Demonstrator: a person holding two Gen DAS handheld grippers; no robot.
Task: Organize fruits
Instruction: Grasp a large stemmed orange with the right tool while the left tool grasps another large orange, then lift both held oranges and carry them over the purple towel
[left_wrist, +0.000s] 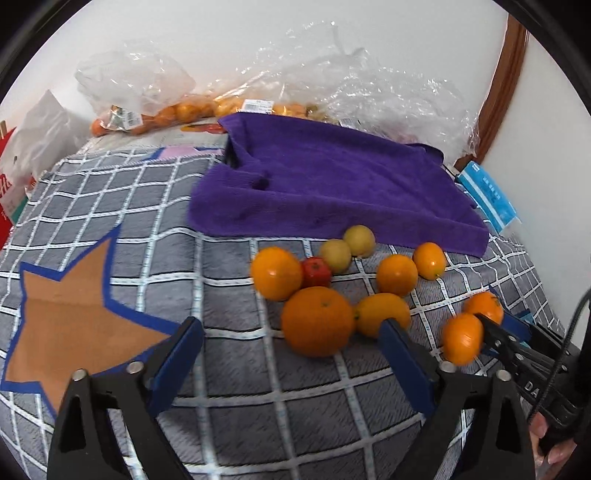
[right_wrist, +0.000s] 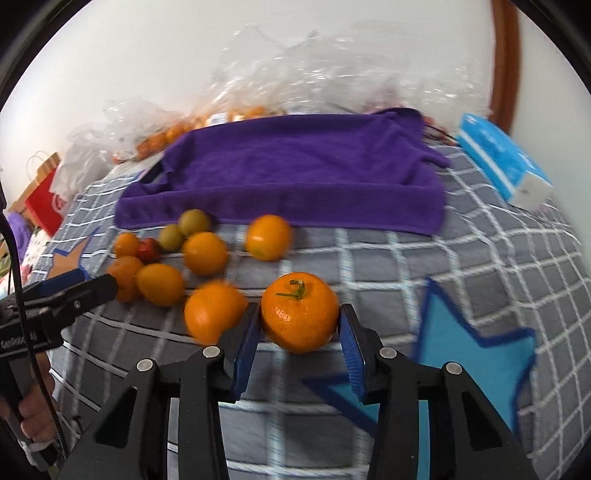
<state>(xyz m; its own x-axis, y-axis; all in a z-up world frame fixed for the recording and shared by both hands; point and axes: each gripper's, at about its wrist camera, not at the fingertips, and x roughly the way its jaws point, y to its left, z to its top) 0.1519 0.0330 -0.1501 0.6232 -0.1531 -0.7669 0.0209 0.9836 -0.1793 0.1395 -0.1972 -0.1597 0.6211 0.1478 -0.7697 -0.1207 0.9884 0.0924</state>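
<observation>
The right gripper (right_wrist: 299, 325) is clamping a stemmed mandarin (right_wrist: 299, 317) between its 2 blue pads, the fruit sitting just off the grey checked bedspread (right_wrist: 369, 266) near its front middle. A second mandarin (right_wrist: 214, 314), blurred, is lying touching the outer side of the left pad. In the left wrist view the right gripper (left_wrist: 487, 325) is showing at the right edge with that fruit (left_wrist: 484, 306) partly hidden behind its fingers.

The left gripper (left_wrist: 291, 332) is hovering with its fingers spread wide and nothing between them, its right pad just in front of a large orange (left_wrist: 317, 321) and a smaller orange (left_wrist: 382, 314) lying beside it. Behind these, a red fruit (left_wrist: 316, 272) is wedged against another orange (left_wrist: 276, 272), with 2 yellow-green fruits (left_wrist: 347, 247) touching each other just behind it. 2 further oranges (left_wrist: 412, 267) are lying side by side to the right.

A purple towel (left_wrist: 325, 184) is covering the far half of the bedspread, and clear bags of oranges (left_wrist: 166, 110) are resting along its far edge. A blue tissue pack (right_wrist: 506, 166) is lying at the far right corner.
</observation>
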